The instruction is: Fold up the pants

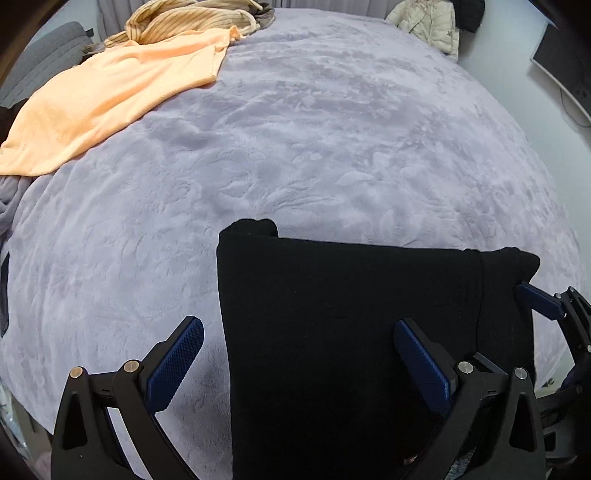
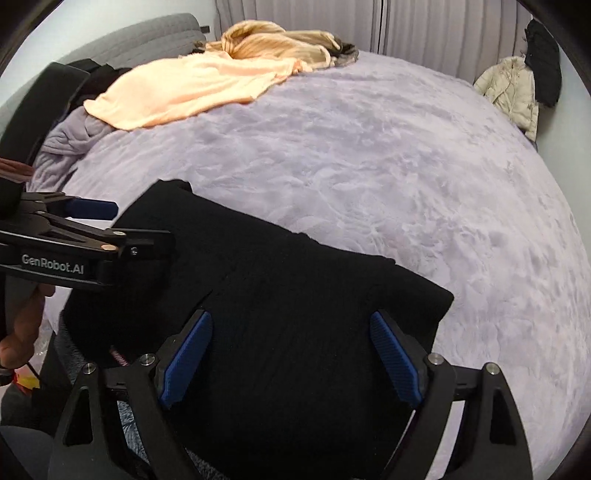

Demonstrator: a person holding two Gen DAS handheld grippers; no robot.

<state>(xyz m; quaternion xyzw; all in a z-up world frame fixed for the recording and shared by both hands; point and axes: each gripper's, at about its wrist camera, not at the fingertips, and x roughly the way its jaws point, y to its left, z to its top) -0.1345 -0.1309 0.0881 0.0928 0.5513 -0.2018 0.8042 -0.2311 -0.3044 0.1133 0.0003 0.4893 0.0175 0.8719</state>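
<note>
Left wrist view. We record a bed covered by a lavender plush blanket (image 1: 314, 147), with curtains and a pale wall behind. At the far left of it we list an orange cloth (image 1: 110, 96), and beyond that a tan striped garment (image 1: 184, 18). A cream padded jacket (image 1: 428, 22) hangs at the far right. The black pants (image 1: 351, 332) lie folded into a thick block at the near edge of the bed. Our left gripper (image 1: 299, 360) is spread wide; its left finger is over bare blanket, its right finger over the pants. Whether either touches, we cannot tell. The right gripper (image 1: 546, 302) shows at the pants' right edge.

Right wrist view. Same blanket (image 2: 406, 166), orange cloth (image 2: 192, 88), striped garment (image 2: 277, 40) and jacket (image 2: 513, 92). The pants (image 2: 295, 314) sit directly beneath our right gripper (image 2: 291, 358), its fingers parted wide, both over the black fabric. The left gripper (image 2: 92, 236) enters from the left above the pants' far corner.
</note>
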